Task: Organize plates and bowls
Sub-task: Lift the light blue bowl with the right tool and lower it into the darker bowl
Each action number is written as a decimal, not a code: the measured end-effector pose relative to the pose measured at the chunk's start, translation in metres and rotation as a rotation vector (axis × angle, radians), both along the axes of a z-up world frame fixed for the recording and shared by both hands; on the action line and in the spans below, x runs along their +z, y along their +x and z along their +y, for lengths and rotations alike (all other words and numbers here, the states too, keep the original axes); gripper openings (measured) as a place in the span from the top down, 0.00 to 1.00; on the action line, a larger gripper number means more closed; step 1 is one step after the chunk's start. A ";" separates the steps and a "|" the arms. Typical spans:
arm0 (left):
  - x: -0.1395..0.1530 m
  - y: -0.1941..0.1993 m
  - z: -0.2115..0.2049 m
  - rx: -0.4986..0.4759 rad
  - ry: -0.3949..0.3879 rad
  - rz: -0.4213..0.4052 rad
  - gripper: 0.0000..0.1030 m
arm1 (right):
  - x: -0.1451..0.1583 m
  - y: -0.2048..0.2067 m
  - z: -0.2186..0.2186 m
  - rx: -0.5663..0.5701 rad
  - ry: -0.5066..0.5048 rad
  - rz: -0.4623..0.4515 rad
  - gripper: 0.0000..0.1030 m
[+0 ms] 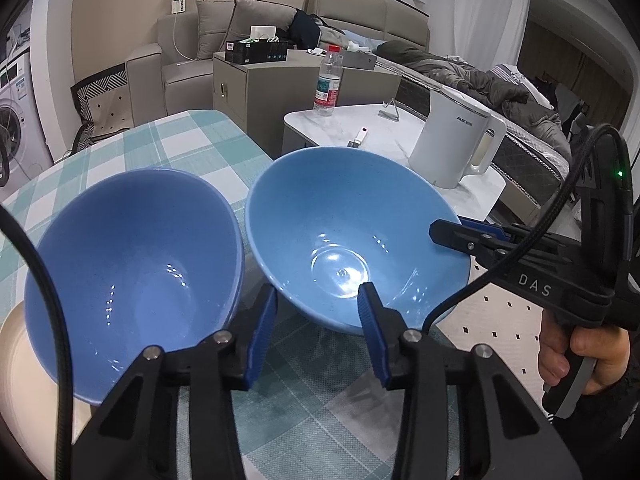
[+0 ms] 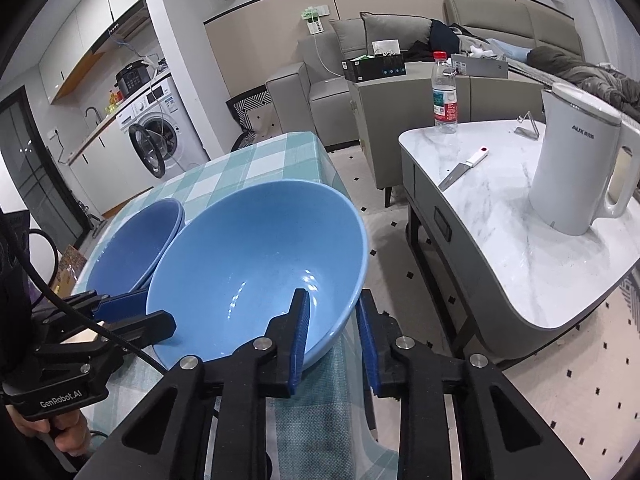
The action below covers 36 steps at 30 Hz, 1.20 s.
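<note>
A light blue bowl (image 1: 340,220) (image 2: 248,248) sits tilted over the checked tablecloth (image 1: 180,148). My right gripper (image 2: 331,296) is shut on its right rim, one pad inside and one outside; in the left wrist view the right gripper (image 1: 440,232) shows at that same rim. My left gripper (image 1: 318,308) straddles the bowl's near-left rim, one pad inside and the other just outside, jaws standing wider than the wall, so open. To the left, a darker blue bowl (image 1: 132,260) (image 2: 136,240) rests nested in another like it.
A cream plate (image 1: 12,352) peeks out under the dark bowls at the table's left. Right of the table stands a marble side table (image 2: 500,208) with a white kettle (image 2: 576,168), a water bottle (image 2: 445,92) and a knife (image 2: 464,168). Sofa and washing machine lie behind.
</note>
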<state>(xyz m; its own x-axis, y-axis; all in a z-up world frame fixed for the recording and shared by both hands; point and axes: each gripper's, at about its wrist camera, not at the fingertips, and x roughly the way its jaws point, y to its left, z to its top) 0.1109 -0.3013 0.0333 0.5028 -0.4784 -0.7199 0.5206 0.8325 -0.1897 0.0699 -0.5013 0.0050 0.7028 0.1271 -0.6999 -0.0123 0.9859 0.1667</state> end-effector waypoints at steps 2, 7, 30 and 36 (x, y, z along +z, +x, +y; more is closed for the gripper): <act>-0.001 0.001 0.000 -0.001 0.002 0.001 0.61 | 0.000 -0.001 0.002 0.001 -0.005 -0.005 0.77; 0.000 0.000 -0.002 -0.007 0.012 -0.011 0.61 | -0.001 -0.003 0.002 -0.003 -0.011 -0.009 0.77; 0.038 -0.023 0.005 -0.040 0.003 -0.126 0.61 | 0.041 -0.040 0.013 -0.023 -0.062 -0.115 0.77; 0.055 -0.031 0.017 -0.039 -0.026 -0.156 0.61 | 0.063 -0.051 0.023 -0.020 -0.078 -0.154 0.77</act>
<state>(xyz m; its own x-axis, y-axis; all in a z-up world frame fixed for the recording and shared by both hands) 0.0803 -0.2845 0.0879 0.5879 -0.5176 -0.6217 0.5774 0.8067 -0.1256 0.0185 -0.4782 0.0680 0.8041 0.0614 -0.5913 -0.0121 0.9961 0.0869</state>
